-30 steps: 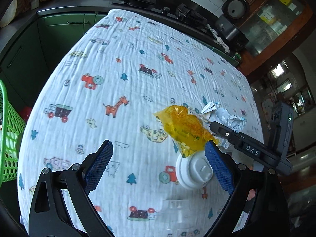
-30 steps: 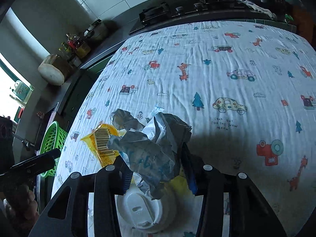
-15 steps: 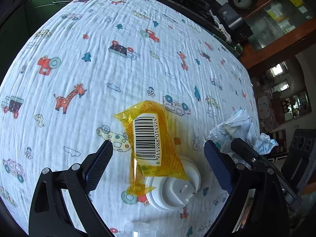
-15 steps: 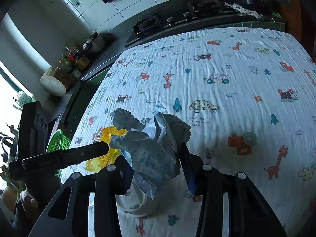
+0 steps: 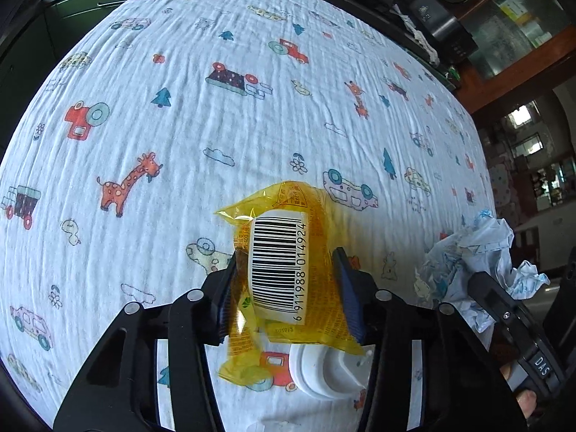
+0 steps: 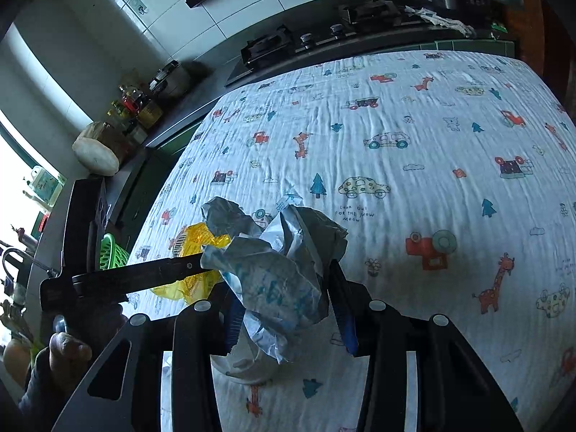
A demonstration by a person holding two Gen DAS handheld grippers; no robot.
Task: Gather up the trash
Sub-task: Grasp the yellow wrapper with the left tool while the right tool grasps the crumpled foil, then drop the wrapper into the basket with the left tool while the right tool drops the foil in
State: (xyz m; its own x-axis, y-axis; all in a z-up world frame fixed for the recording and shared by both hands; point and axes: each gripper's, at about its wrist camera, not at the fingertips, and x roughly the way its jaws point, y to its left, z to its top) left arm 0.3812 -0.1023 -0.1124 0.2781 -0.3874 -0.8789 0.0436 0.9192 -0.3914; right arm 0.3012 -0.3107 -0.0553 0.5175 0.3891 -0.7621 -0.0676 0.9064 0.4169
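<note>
My left gripper (image 5: 286,288) is shut on a yellow plastic wrapper (image 5: 288,262) with a barcode label, held just above the patterned tablecloth (image 5: 180,108). A white plastic cup lid (image 5: 327,370) lies on the cloth right below the wrapper. My right gripper (image 6: 288,295) is shut on a crumpled white-and-blue paper wad (image 6: 277,270), lifted off the cloth. The wad also shows in the left wrist view (image 5: 475,266), to the right of the wrapper. The wrapper shows in the right wrist view (image 6: 196,244), behind the left gripper's arm.
A green basket (image 6: 111,252) stands off the table's left side. A stove (image 6: 288,43) and counter with jars (image 6: 136,104) lie beyond the far edge. A cabinet and appliances (image 5: 450,10) stand at the far right.
My left gripper has moved in over the yellow wrapper and closed on it. My right gripper keeps hold of the paper wad and has lifted slightly away.
</note>
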